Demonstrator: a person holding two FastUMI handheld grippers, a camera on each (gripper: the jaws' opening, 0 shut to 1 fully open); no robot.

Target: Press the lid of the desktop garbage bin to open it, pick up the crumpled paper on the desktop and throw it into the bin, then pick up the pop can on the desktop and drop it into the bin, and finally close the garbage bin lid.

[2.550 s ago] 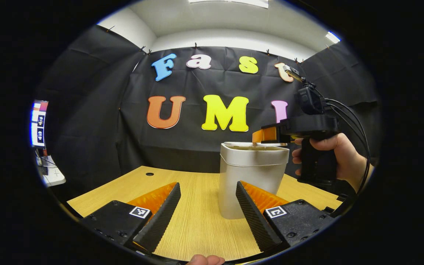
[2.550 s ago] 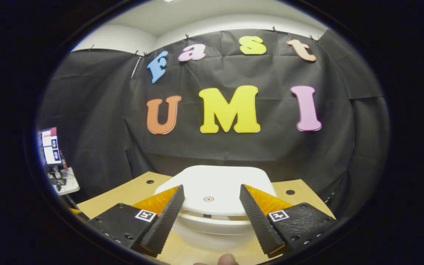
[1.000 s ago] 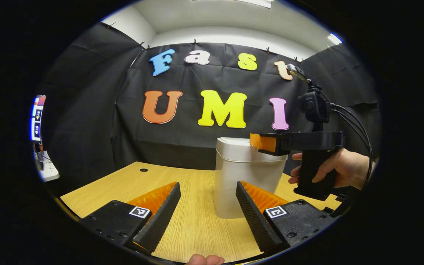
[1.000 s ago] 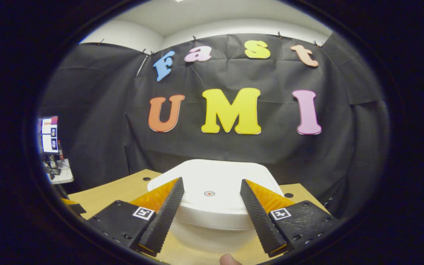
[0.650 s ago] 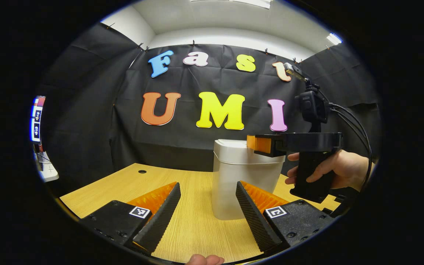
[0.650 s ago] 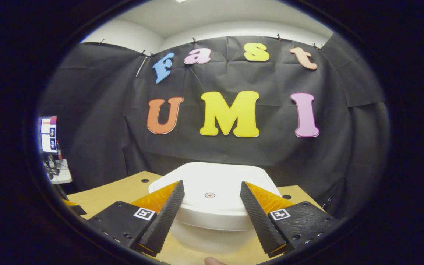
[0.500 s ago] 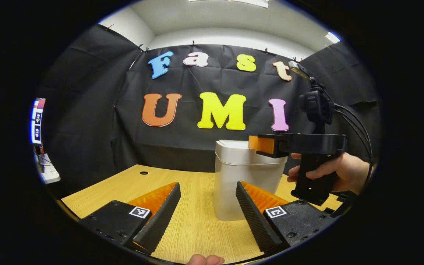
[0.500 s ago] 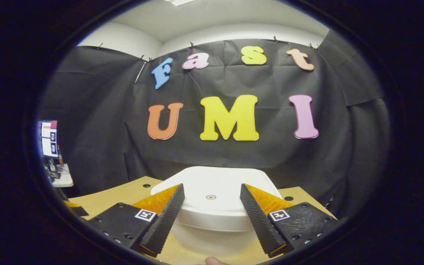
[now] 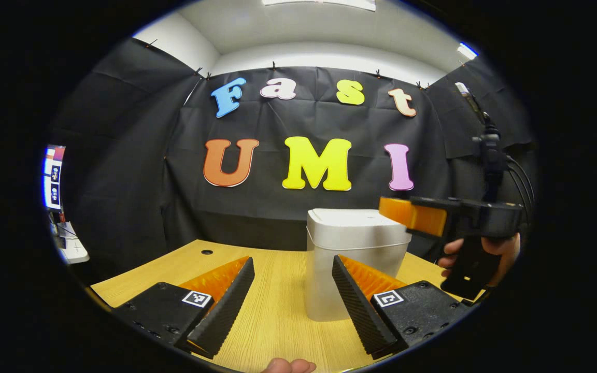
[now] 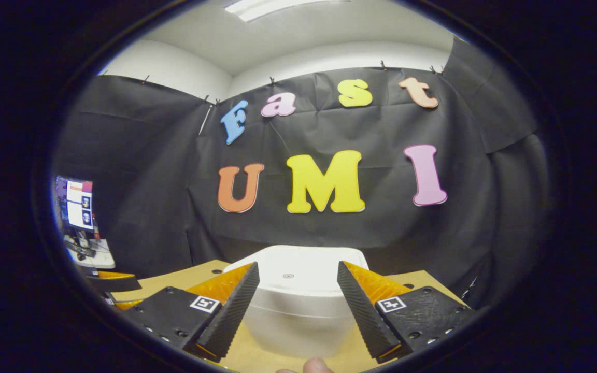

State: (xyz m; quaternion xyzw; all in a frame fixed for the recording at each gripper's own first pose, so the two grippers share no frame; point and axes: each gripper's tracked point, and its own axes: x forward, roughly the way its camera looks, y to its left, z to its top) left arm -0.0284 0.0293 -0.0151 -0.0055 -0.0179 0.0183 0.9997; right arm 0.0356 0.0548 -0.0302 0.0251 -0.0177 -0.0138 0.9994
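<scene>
Lid [image 10: 298, 277] sits flat on the bin [image 9: 353, 259], mid-desk [image 9: 272, 316]. Right gripper [image 10: 296, 290] hovers beside it, jaws apart, empty; left gripper [image 9: 290, 282] likewise (looks like the closing step). Next: withdraw clear.

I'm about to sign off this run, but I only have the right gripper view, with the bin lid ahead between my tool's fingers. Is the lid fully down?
Observer: Seen side-on in the left gripper view, the lid lies flat on the bin, with no gap at the seam.
Operator: Where is my right tool against it?
Observer: The right tool is level at about lid height, by the bin's upper right corner; I cannot tell if it touches.
Operator: And the left tool?
Observer: The left tool is open and empty, low over the desk, short of the bin.
</scene>
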